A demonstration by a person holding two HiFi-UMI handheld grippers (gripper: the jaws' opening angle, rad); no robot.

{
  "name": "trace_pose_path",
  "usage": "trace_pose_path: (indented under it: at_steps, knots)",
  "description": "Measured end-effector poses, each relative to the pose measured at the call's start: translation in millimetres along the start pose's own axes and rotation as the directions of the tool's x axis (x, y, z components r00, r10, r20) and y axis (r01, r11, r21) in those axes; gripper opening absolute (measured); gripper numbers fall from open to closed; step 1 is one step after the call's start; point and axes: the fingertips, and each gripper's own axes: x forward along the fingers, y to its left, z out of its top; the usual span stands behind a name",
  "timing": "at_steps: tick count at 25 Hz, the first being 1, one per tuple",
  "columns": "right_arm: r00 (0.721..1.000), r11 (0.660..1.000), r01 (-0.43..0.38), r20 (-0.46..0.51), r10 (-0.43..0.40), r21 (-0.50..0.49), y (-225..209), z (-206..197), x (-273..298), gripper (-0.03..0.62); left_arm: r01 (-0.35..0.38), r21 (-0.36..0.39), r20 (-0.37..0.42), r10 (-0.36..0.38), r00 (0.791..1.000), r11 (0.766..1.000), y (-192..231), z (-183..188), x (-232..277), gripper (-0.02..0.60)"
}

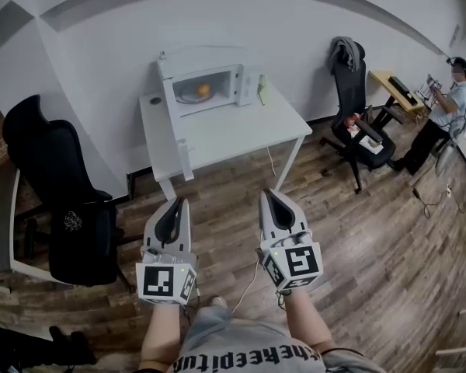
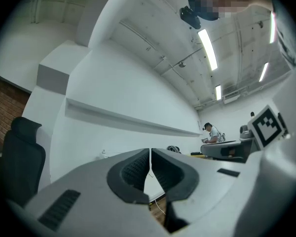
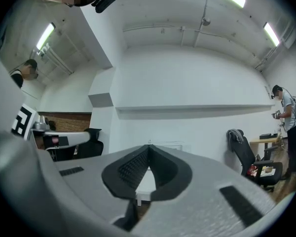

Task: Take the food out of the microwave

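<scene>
The left gripper (image 1: 175, 203) and the right gripper (image 1: 273, 196) are held side by side at 6 o'clock in the head view, both pointed toward 12 o'clock. In the left gripper view the jaws of the left gripper (image 2: 150, 152) are seen brought together, with only a hairline slit between the ribbed pads, and nothing is gripped. In the right gripper view the jaws of the right gripper (image 3: 148, 147) are likewise pressed together at their tips, and nothing is held.

A white table (image 1: 233, 127) is seen at 12 o'clock from the grippers, well apart from them, set against the white wall. A white microwave (image 1: 217, 76) is placed at the back of that table. The food (image 1: 203, 90), an orange rounded piece, is seen inside the lit cavity of the microwave; whether the door is open or shut cannot be told. A pale green object (image 1: 262, 90) is stood just beside the microwave, at its 3 o'clock side.

A black office chair (image 1: 58, 200) is seen at 9 o'clock from the grippers. A second black chair (image 1: 357, 123), with a grey garment (image 1: 343, 50) draped over its back, is placed at 2 o'clock. A person (image 1: 450, 107) is seen further out at 2 o'clock, beside a small yellow-topped table (image 1: 392, 84). The floor (image 1: 373, 247) is laid in wood planks.
</scene>
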Motion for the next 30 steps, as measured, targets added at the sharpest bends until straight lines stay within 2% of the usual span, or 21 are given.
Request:
trace_pose_path:
  at_steps: [16, 25, 30]
  knots:
    - [0.997, 0.997, 0.078, 0.014, -0.079, 0.02, 0.8, -6.6, 41.2, 0.006, 0.089, -0.011, 0.015, -0.089, 0.996, 0.996, 28.1, -7.8, 38.9, 0.014]
    - [0.998, 0.998, 0.067, 0.011, -0.067, 0.021, -39.0, -15.2, 87.2, 0.006, 0.086, -0.025, 0.012, -0.085, 0.996, 0.996, 27.5, -24.7, 101.9, 0.014]
    - [1.0, 0.999, 0.027, 0.009, -0.027, 0.019, -69.8, -16.7, 126.0, 0.006, 0.057, -0.023, 0.007, -0.057, 0.998, 0.998, 26.0, -33.3, 147.0, 0.014]
